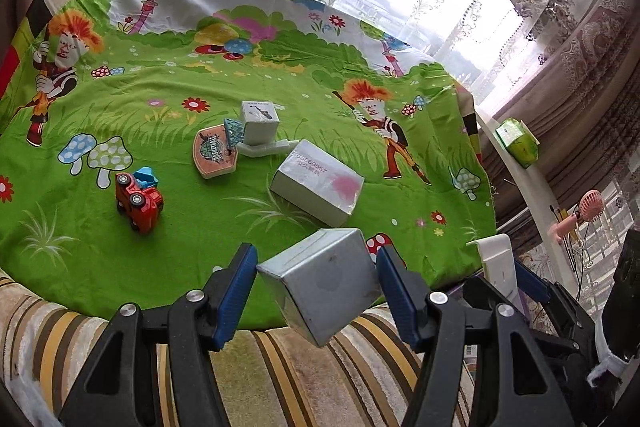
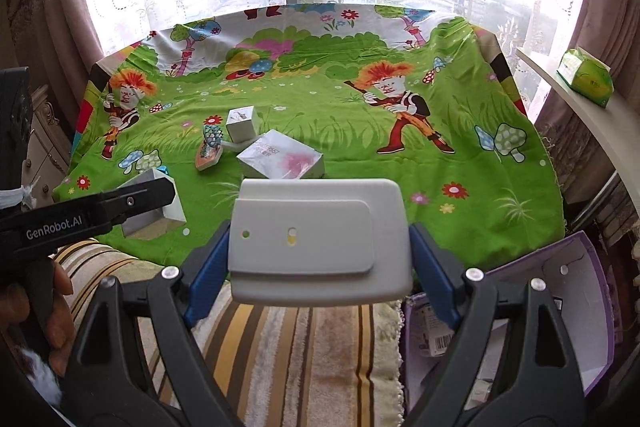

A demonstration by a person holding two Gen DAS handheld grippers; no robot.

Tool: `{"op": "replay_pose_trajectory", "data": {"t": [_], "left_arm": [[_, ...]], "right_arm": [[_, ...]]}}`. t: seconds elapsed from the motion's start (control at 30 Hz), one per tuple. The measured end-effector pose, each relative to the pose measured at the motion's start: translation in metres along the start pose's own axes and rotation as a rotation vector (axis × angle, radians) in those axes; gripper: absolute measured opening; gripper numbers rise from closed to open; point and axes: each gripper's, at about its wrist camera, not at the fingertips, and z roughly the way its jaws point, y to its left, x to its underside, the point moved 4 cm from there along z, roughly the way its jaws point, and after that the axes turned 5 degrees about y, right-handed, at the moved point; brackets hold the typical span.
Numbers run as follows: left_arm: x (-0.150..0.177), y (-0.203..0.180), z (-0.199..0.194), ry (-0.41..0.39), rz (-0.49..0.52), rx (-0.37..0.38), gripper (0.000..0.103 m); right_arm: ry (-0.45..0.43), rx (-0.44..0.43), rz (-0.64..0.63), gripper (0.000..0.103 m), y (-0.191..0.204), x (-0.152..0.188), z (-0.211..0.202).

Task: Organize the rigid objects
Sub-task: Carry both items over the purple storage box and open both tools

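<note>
the left gripper point(image 1: 316, 287) pinches a tilted silver box point(image 1: 320, 287); the right gripper point(image 2: 320, 251) clamps a white plate point(image 2: 320, 239), both at the near edge of the green cloth point(image 1: 180, 227). only the right view shows "genrobot.ai" and a purple box point(image 2: 576, 307); only the left shows a red truck point(image 1: 140, 201). farther, a board point(image 1: 214, 155) reads "basketball".

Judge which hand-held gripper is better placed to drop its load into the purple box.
Right. The right hand-held gripper holding the white plastic piece is beside the purple box; the left, with its silver box, is farther.
</note>
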Motion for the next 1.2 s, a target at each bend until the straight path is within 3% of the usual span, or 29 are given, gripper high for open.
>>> {"op": "replay_pose_trajectory", "data": {"t": [0.2, 0.67, 0.77, 0.8, 0.9, 1.2], "left_arm": [[0.014, -0.047, 0.008, 0.042, 0.101, 0.044, 0.062], [0.056, -0.154, 0.019, 0.14, 0.368, 0.237, 0.062], [0.065, -0.175, 0.017, 0.159, 0.432, 0.303, 0.065], [0.068, -0.18, 0.017, 0.16, 0.451, 0.304, 0.071], [0.071, -0.185, 0.014, 0.147, 0.475, 0.298, 0.08], [0.059, -0.165, 0.013, 0.125, 0.412, 0.268, 0.081]], "right_arm": [[-0.005, 0.051, 0.081, 0.086, -0.052, 0.018, -0.017], [-0.03, 0.209, 0.277, 0.086, -0.169, 0.053, -0.063], [-0.038, 0.233, 0.309, 0.087, -0.184, 0.057, -0.07], [-0.038, 0.235, 0.317, 0.088, -0.188, 0.058, -0.072], [-0.046, 0.248, 0.33, 0.099, -0.196, 0.059, -0.077], [-0.041, 0.226, 0.334, 0.099, -0.193, 0.059, -0.074]]}}
